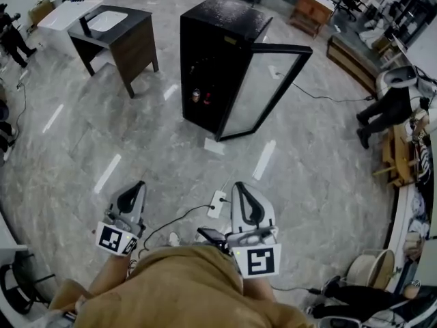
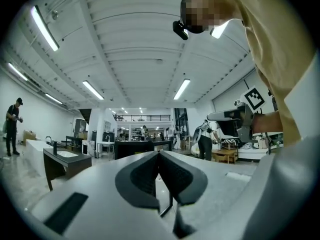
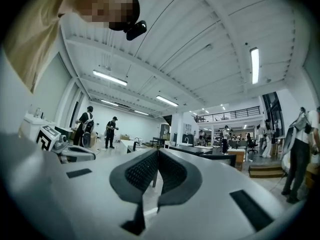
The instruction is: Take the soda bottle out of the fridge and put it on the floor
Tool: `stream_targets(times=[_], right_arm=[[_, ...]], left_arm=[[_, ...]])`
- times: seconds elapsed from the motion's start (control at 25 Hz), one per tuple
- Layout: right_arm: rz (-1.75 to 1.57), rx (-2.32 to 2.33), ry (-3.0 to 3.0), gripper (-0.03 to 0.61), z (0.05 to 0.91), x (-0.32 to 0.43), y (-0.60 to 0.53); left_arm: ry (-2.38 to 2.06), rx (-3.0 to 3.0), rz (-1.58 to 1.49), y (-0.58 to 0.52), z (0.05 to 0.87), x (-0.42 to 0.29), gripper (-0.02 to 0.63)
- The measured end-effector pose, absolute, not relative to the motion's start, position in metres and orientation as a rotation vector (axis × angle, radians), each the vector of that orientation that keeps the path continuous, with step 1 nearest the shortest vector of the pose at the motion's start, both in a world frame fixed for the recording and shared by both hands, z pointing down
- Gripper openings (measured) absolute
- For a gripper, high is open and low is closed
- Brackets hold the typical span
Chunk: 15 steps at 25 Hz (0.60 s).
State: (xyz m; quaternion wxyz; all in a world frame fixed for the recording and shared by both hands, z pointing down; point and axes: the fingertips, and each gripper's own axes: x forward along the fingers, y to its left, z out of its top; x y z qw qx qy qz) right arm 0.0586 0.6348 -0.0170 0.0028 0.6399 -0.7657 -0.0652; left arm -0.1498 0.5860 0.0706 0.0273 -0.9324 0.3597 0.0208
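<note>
**Step in hand: approach to the fridge (image 1: pixel 218 60).** Its glass door (image 1: pixel 263 91) stands swung open toward the right of the head view, so the interior is accessible. Two small items sit low inside. The dark red one is judged to be the soda bottle (image 1: pixel 207 100), with a pale item (image 1: pixel 196 96) just beside it, though both are too small to identify with certainty.

**Grippers.** The left gripper (image 1: pixel 138 185) has its jaws pressed together with nothing between them. The right gripper (image 1: pixel 239 185) is the same: jaws pressed together, empty. Both are held level at the person's waist, well apart from the fridge.

**Procedure.**
- Close the distance first, stepping clear of the power strip (image 1: pixel 216 203) and its cable (image 1: pixel 171 225) on the floor (image 1: pixel 136 128) just ahead.
- Spread the jaws of the working gripper before it enters the cabinet.
- Enter low, clear of the door edge, and pinch the bottle around its body — not the cap.

**Surroundings.** The floor is glossy grey stone tile and probably slick, so set the bottle upright on an open patch. A dark worktop (image 1: pixel 116 36) with a white basin stands left of the fridge. Other people occupy the room's edges.
</note>
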Motion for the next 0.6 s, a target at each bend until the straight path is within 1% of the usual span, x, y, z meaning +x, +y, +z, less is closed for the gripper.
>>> stream_targets(times=[0.44,0.6], right_arm=[[-0.222,1.920,-2.462,0.002,-0.005,0.106,0.619],[-0.213,1.940,-2.449,0.002,-0.002,0.124,0.615]], left_arm=[[1.189,-2.837,0.044,0.585,0.072,-0.096,-0.006],[1.154,-2.853,0.007,0.581,0.076,-0.076,-0.006]])
